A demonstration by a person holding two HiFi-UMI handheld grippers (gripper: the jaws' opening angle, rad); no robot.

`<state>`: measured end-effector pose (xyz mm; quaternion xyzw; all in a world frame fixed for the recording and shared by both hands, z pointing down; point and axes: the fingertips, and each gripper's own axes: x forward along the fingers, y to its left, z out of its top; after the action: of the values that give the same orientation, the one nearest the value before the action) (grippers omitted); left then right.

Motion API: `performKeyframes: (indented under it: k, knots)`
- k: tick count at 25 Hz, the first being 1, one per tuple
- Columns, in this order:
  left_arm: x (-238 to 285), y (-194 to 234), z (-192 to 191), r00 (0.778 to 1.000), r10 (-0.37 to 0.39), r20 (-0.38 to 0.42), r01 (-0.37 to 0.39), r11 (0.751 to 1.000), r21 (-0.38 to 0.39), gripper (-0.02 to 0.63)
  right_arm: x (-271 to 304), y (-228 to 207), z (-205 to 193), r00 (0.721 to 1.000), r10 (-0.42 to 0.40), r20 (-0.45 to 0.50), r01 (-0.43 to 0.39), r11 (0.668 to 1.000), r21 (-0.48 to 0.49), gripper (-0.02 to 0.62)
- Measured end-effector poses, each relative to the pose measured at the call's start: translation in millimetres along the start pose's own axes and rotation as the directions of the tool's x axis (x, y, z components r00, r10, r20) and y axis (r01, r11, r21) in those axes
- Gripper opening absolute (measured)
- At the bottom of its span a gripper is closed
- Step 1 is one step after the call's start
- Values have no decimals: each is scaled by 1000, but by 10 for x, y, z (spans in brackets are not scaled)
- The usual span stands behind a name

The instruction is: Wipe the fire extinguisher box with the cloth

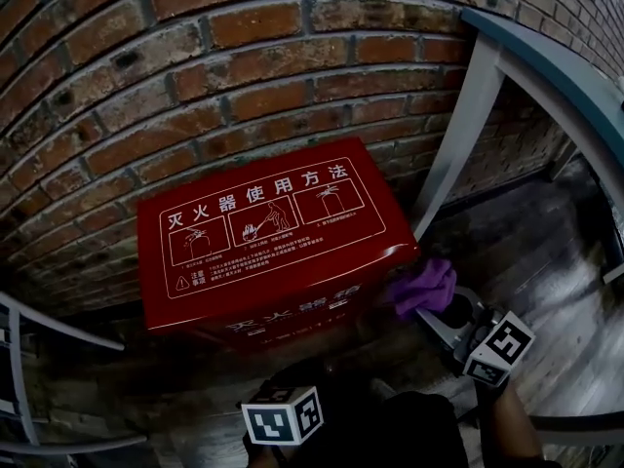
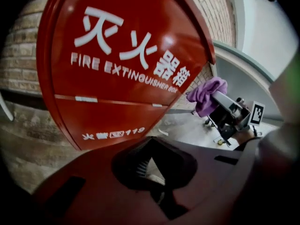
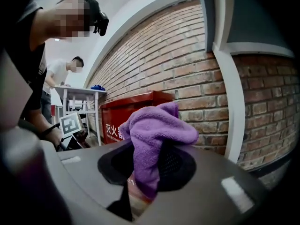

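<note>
The red fire extinguisher box (image 1: 273, 227) stands on the floor against the brick wall, white instruction print on its top. Its lettered front (image 2: 126, 64) fills the left gripper view. My right gripper (image 3: 145, 172) is shut on a purple cloth (image 3: 157, 130). It holds the cloth (image 1: 426, 286) at the box's right front corner; I cannot tell whether they touch. My left gripper (image 2: 151, 165) is low in front of the box, jaws together with nothing between them. In the head view only its marker cube (image 1: 283, 415) shows.
A grey-white post (image 1: 458, 135) slants up against the brick wall (image 1: 195, 76) just right of the box. Thin metal rails (image 1: 19, 359) curve at the far left. A white table (image 3: 79, 95) with a person (image 3: 56, 74) beside it stands beyond the box.
</note>
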<state>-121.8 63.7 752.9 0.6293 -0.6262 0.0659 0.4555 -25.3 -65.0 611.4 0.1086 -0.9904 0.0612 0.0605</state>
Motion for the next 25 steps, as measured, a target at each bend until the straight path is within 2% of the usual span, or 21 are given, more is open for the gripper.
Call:
performKeyframes:
  k: [2, 4, 7, 10, 12, 18, 25]
  knots:
    - [-107, 38, 151, 999, 41, 23, -42, 999, 22, 6, -3, -30, 84, 1000, -25, 14, 25, 1000, 18, 94]
    - [-229, 75, 299, 997, 72, 40, -72, 997, 12, 6, -11, -105, 113, 998, -62, 5, 62, 996, 65, 94]
    - [-500, 60, 503, 993, 103, 59, -100, 994, -54, 6, -11, -180, 205, 994, -103, -21, 105, 985, 141, 95]
    - [-865, -109, 793, 991, 103, 88, -94, 990, -102, 6, 9, -125, 497, 991, -118, -70, 128, 979, 159, 95]
    - [-1145, -263, 996, 989, 108, 101, -98, 990, -106, 6, -22, -76, 780, 987, -133, -93, 147, 974, 173, 94]
    - [-2061, -750, 1546, 988, 111, 110, -101, 990, -98, 6, -218, 268, 1823, 980, -181, -83, 195, 959, 204, 94]
    - [-3324, -1400, 1904, 989, 95, 115, -83, 991, -105, 6, -542, 1287, 3046, 983, -160, -95, 177, 960, 218, 95]
